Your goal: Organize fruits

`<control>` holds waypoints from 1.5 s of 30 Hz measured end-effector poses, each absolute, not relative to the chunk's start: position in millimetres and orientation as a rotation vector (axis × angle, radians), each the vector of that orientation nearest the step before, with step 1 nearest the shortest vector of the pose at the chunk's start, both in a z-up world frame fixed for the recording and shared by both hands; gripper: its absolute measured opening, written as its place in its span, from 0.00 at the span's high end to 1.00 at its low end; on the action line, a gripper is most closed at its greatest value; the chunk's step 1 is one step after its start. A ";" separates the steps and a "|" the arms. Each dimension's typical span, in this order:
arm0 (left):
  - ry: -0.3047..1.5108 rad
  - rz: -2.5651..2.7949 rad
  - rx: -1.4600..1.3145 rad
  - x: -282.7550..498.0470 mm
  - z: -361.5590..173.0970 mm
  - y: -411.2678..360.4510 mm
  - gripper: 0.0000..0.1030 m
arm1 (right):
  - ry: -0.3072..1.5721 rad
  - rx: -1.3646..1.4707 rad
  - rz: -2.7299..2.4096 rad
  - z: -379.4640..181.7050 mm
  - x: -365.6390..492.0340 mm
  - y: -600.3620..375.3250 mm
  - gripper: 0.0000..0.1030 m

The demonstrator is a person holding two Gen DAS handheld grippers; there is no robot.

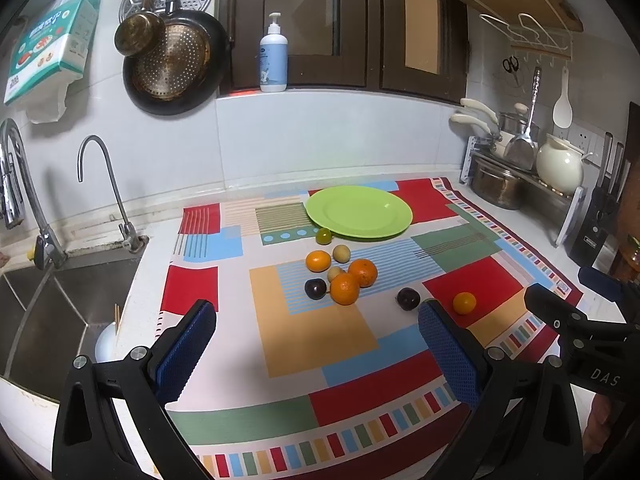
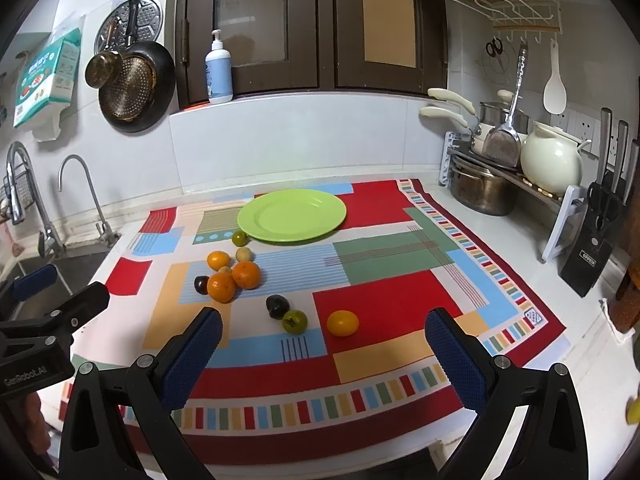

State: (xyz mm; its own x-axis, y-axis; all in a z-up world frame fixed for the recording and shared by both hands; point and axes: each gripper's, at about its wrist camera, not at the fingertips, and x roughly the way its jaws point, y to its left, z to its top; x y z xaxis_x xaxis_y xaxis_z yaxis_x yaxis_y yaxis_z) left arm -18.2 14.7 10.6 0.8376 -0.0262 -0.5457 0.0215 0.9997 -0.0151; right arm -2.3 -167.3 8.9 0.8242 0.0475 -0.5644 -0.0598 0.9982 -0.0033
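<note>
Both grippers hang spread wide with nothing between their blue pads: the left gripper and the right gripper above the near part of the patterned multicoloured cloth on the desk. A round lime-green plate sits bare at the far side. A cluster of oranges, a dark plum, a green fruit and a small orange tangerine lie on the cloth, off the plate.

One green plate, four oranges, two dark plums, two green fruits, two pale-yellow fruits.
</note>
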 end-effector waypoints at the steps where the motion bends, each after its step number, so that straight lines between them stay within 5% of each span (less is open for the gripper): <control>1: 0.576 -0.027 -0.007 -18.6 11.1 14.6 0.00 | 0.599 -0.021 0.056 9.1 -2.7 -167.2 0.01; 45: 0.578 -0.041 0.008 -12.2 12.0 13.3 0.00 | 0.603 -0.011 0.059 9.2 3.2 -167.5 0.01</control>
State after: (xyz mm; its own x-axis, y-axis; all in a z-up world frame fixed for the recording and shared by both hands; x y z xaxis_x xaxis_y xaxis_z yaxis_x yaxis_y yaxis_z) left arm -12.2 13.3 12.0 0.8367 -0.0367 -0.5464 0.0411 0.9991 -0.0041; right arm 3.2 -167.5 9.2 0.8219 0.0524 -0.5672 -0.0591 0.9982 0.0066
